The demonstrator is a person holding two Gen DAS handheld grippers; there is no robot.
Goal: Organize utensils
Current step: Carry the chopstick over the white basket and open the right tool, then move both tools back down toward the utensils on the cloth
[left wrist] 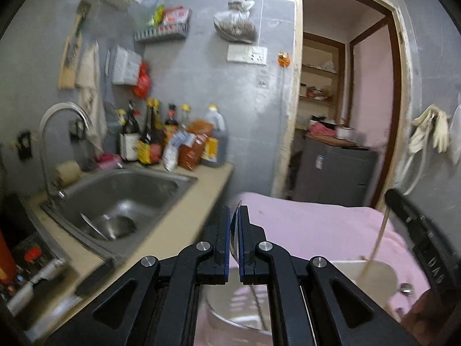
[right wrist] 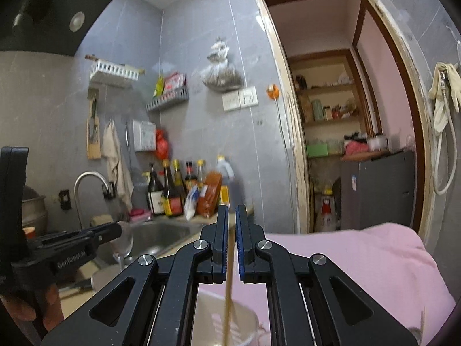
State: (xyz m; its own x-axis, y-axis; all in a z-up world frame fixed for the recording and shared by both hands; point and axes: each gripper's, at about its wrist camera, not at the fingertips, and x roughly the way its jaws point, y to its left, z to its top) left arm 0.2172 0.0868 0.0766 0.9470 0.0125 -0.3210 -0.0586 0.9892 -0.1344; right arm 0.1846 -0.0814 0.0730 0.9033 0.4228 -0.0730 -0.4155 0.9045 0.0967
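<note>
1. Left gripper (left wrist: pixel 234 225): fingers clenched on a thin shiny metal utensil (left wrist: pixel 235 230), probably a spoon, standing edge-on between the blue pads; handle trailing down toward a round steel container (left wrist: pixel 239 314) below.
2. Right gripper (right wrist: pixel 232 227): fingers clamped on a slim tan wooden chopstick (right wrist: pixel 229 288), upright between the pads, lower end reaching into a pale cream plastic holder (right wrist: pixel 247 325) underneath.
3. Seen from the left wrist, the same chopstick slanting into the cream holder, just beside the steel container; both on a pink cloth (left wrist: pixel 317 225) covering the surface.
4. Further out: a steel sink (left wrist: pixel 121 196) to the left with a ladle-like utensil (left wrist: pixel 115 225) lying in its basin; sauce bottles (left wrist: pixel 161 141) crowded at the wall.
5. Step in hand, judged: sorting utensils by kind, each gripper carrying one piece over its container.
6. Next move calls for: keeping each piece upright, lowering until the end sits inside, then releasing. Risk: chopstick tipping against the rim; thin spoon twisting in the pads.
</note>
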